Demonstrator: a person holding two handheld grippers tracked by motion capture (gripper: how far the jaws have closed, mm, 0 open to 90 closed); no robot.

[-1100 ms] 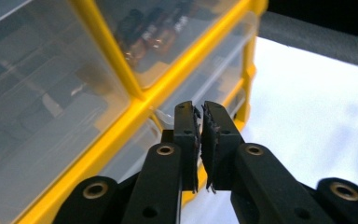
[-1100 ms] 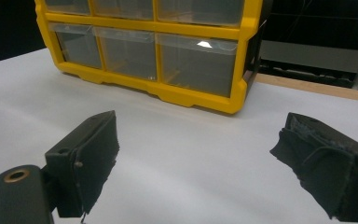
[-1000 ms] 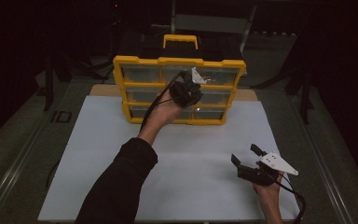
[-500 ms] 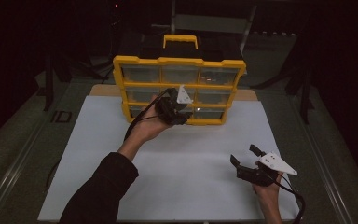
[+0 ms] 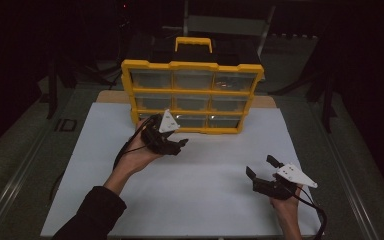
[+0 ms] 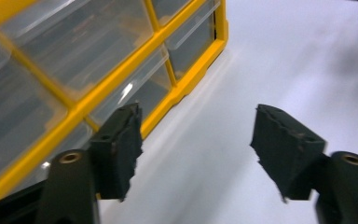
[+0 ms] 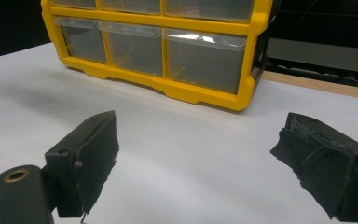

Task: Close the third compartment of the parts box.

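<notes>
On the white mat (image 5: 190, 190), yellow drawer cabinet (image 5: 192, 97), drawers closed; both grippers agape, empty

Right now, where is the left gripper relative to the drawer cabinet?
In the high view the left gripper hangs left of centre over the white mat, just in front of the yellow drawer cabinet's bottom-left drawer, jaws open and empty.

Left hand-held gripper (image 5: 172, 145) just opening, empty; right hand-held gripper (image 5: 261, 169) agape.
</notes>
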